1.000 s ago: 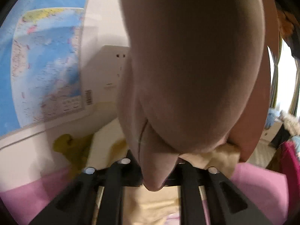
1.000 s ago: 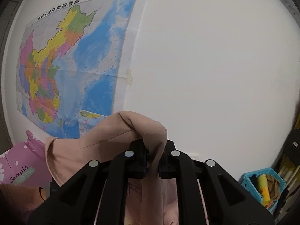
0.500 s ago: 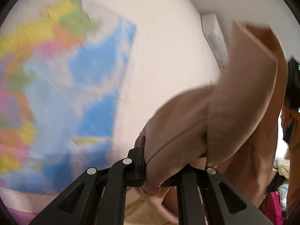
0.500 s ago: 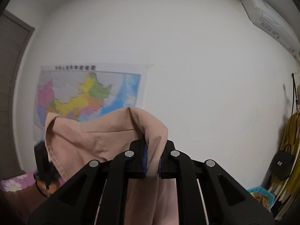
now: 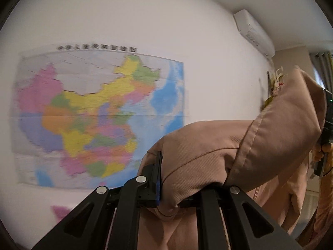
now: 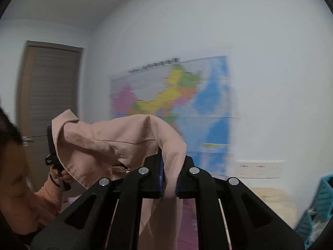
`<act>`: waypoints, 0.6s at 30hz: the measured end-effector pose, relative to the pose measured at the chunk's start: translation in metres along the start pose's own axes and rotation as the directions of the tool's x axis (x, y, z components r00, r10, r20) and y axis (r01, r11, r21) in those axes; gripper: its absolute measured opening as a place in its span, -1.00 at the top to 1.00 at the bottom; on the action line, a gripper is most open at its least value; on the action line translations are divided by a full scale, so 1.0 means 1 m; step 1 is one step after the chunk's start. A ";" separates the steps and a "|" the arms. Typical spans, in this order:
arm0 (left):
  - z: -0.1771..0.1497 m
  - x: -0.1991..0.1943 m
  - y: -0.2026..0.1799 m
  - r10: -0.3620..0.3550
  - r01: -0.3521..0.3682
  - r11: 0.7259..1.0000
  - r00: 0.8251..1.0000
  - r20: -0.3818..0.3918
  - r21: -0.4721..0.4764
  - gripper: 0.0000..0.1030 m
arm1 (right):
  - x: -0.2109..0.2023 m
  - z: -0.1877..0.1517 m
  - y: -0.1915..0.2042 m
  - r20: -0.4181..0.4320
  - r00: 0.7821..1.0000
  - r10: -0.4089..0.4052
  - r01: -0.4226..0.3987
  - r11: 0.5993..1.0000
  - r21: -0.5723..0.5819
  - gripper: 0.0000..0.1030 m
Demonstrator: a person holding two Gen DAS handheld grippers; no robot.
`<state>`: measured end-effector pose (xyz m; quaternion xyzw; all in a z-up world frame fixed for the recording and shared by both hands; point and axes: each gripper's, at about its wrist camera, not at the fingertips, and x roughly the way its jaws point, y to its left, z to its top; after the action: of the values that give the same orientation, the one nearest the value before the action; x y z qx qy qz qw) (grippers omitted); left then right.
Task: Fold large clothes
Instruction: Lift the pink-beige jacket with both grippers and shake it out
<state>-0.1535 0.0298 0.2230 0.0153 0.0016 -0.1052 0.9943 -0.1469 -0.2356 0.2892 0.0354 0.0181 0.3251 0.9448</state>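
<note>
Left wrist view, L to R: wall map (image 5: 100, 116); left gripper (image 5: 168, 189), jaws clamped on a bunched fold of the pink garment (image 5: 218, 152), held up in the air; A/C unit (image 5: 255, 34) at upper R. Right wrist view, L to R: person's hand (image 6: 59, 176) w/ the other tool; door (image 6: 52, 95); right gripper (image 6: 168, 179), jaws closed on the garment's edge, cloth hanging below; blue basket (image 6: 320, 200) far R.

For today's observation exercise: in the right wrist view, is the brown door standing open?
No. The brown door sits flush in its frame left of the wall map, with no gap showing.
</note>
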 end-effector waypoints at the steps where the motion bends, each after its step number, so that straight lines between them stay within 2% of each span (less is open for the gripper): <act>1: 0.005 -0.009 0.008 0.010 -0.010 1.000 1.000 -0.009 0.004 0.83 | -0.002 0.000 0.007 0.005 1.000 0.012 -0.012 1.000 -0.007 0.84; 4: 0.015 -0.045 0.016 0.072 -0.072 0.997 0.997 -0.017 0.037 0.81 | -0.001 0.002 0.024 0.018 0.999 0.049 -0.048 0.999 -0.011 0.84; 6: 0.021 -0.048 0.021 0.085 -0.083 0.996 0.996 -0.039 0.033 0.80 | 0.017 0.000 0.016 -0.006 0.998 0.070 -0.070 0.997 0.033 0.83; 10: 0.013 -0.013 0.057 0.133 -0.139 0.990 0.978 -0.162 -0.029 0.79 | 0.094 -0.027 -0.031 -0.114 0.987 0.111 -0.088 0.978 0.188 0.82; 12: -0.008 0.032 0.083 0.154 -0.186 0.978 0.950 -0.273 -0.095 0.79 | 0.162 -0.061 -0.064 -0.229 0.966 0.124 -0.052 0.954 0.297 0.82; 14: -0.043 0.085 0.113 0.199 -0.267 0.956 0.892 -0.405 -0.120 0.79 | 0.219 -0.099 -0.084 -0.331 0.936 0.116 -0.002 0.945 0.327 0.82; 15: -0.061 0.107 0.125 0.215 -0.299 0.946 0.865 -0.454 -0.122 0.79 | 0.255 -0.128 -0.097 -0.398 0.911 0.110 0.045 0.931 0.361 0.82; 16: -0.085 0.135 0.138 0.233 -0.331 0.938 0.826 -0.514 -0.106 0.79 | 0.273 -0.156 -0.101 -0.456 0.884 0.101 0.076 0.932 0.353 0.82; 17: -0.111 0.161 0.151 0.251 -0.366 0.926 0.778 -0.576 -0.090 0.79 | 0.290 -0.180 -0.108 -0.496 0.863 0.097 0.107 0.923 0.368 0.82; 18: -0.136 0.183 0.162 0.246 -0.381 0.920 0.738 -0.629 -0.087 0.79 | 0.316 -0.209 -0.116 -0.547 0.829 0.118 0.136 0.906 0.402 0.82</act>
<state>0.0593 0.1541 0.0904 -0.0568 0.3284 0.0760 0.9398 0.1616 -0.1203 0.0686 0.1430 0.3640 0.3047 0.8684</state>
